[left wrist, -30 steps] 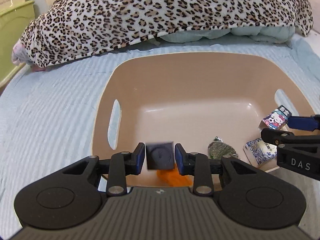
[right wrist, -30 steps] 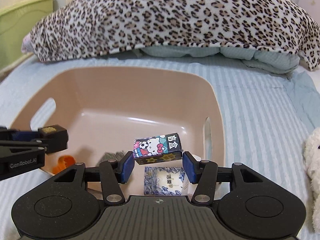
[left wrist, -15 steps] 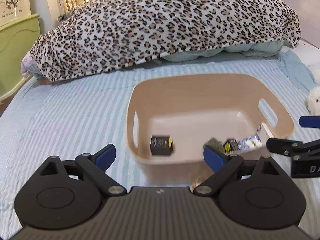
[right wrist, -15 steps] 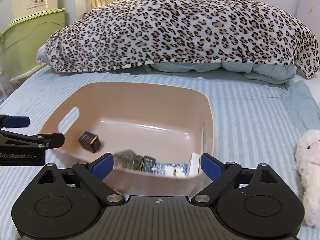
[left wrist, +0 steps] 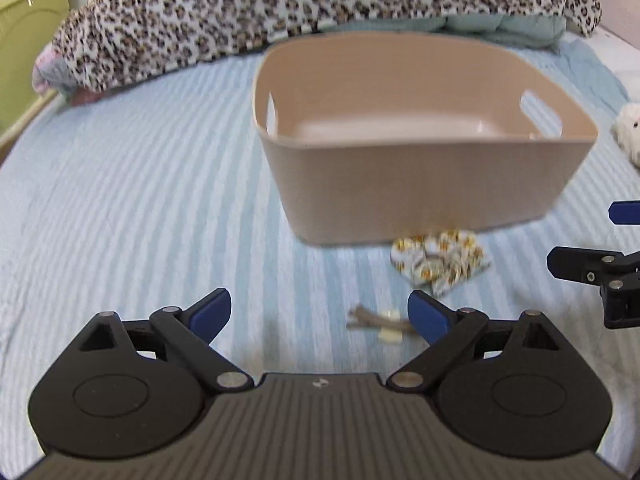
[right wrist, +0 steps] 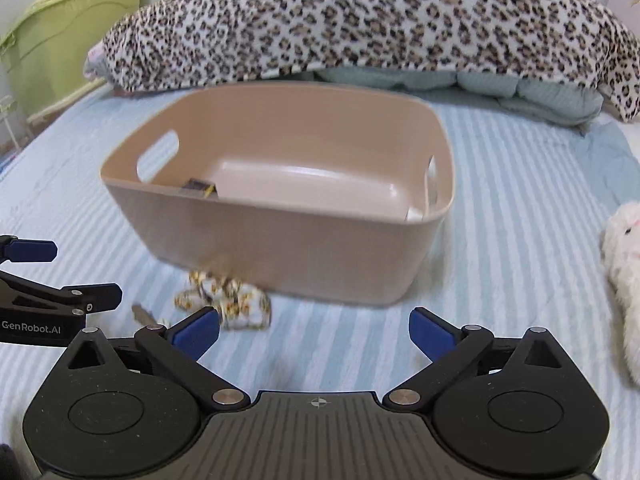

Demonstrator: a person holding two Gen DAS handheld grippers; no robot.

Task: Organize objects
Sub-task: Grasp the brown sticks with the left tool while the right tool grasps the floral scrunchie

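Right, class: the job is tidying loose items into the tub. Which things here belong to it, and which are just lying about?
Job: beige tub; patterned cloth pouch; small stick bundle; dark box in tub.

Lying about: leopard-print blanket; white plush toy; green cabinet.

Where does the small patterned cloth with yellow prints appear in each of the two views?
Left wrist view: the patterned cloth lies right of centre on the bed, just before the beige basket.
Right wrist view: the cloth lies lower left, beside the left fingertip.
Shared landmark: the basket.

Both wrist views low over bed, facing basket [left wrist: 424, 184] [right wrist: 280, 248] nearby; left camera further left
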